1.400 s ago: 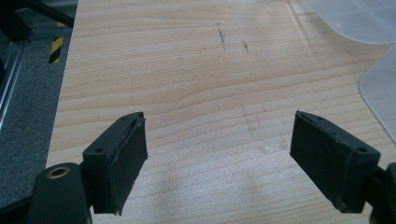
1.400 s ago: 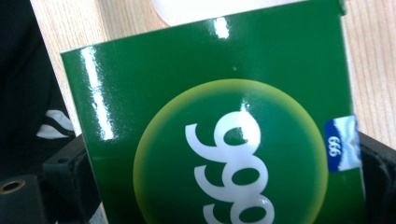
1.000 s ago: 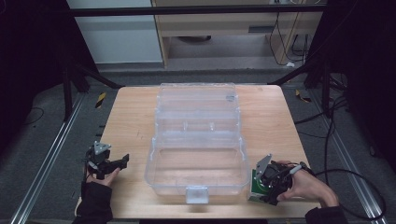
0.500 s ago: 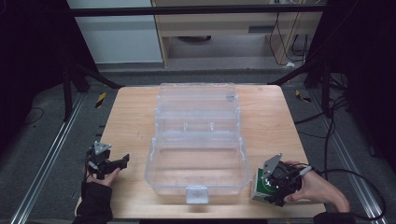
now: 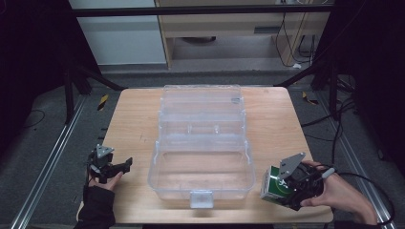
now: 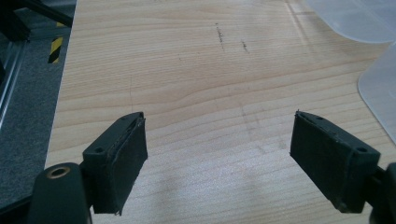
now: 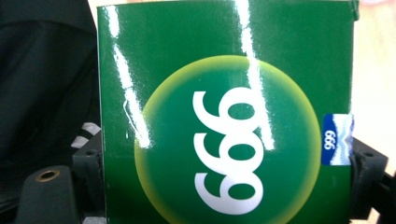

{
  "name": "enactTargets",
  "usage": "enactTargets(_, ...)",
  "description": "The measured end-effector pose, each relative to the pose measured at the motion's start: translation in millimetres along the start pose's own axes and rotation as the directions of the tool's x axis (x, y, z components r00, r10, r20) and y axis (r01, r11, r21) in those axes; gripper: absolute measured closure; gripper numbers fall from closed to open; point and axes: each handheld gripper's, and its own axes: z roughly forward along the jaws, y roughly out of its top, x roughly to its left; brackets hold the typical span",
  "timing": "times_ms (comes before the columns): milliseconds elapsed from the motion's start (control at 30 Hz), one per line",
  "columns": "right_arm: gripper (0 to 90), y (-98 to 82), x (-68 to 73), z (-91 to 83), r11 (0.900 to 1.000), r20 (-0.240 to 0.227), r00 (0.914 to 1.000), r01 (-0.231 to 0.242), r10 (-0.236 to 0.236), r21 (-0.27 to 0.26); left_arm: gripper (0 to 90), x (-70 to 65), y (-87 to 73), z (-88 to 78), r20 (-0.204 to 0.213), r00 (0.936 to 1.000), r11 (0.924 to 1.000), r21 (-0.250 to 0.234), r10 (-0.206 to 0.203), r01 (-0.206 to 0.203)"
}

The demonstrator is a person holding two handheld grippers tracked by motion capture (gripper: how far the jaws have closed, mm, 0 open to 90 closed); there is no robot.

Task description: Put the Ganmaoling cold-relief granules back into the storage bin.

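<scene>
On the desk (image 5: 129,114) we see the clear open case (image 5: 201,157) waiting, so our right hand-held gripper (image 5: 286,183), clamped on the green box (image 5: 273,187) by the front right corner, should lift clear of its rim, while our left hand-held gripper (image 6: 219,158) rests wide and empty.

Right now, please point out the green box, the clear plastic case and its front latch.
green box (image 7: 224,140), right gripper view, printed front face.
clear plastic case (image 5: 248,164), high view, right rim.
front latch (image 5: 201,199), high view, middle of tab.
</scene>
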Motion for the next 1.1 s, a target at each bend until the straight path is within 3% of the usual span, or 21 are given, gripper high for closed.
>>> enactTargets(233, 16.1, 14.3, 0.8, -24.4, 0.999, 0.023, 0.9994, 0.026, -0.026, -0.024, 18.1, 0.0, 0.0, 0.1, 0.000, 1.0000, 1.0000, 0.001, 0.001, -0.001)
enactTargets(433, 16.0, 27.7, 0.2, -35.6, 0.999, 0.033, 0.9987, 0.041, -0.039, -0.032, 18.1, -0.2, 0.0, 0.0, 0.001, 1.0000, 1.0000, 0.001, 0.000, 0.000)
enactTargets(833, 16.0, 57.5, -5.7, -38.4, 0.998, 0.053, 0.9978, 0.043, -0.040, -0.046, 18.1, -0.5, 0.0, 0.4, 0.001, 1.0000, 1.0000, 0.003, 0.003, -0.003)
enactTargets(1100, 15.9, 80.3, -7.8, -31.5, 0.997, 0.055, 0.9977, 0.043, -0.040, -0.063, 18.1, -0.4, -0.1, 0.4, 0.002, 1.0000, 1.0000, 0.003, 0.003, -0.003)
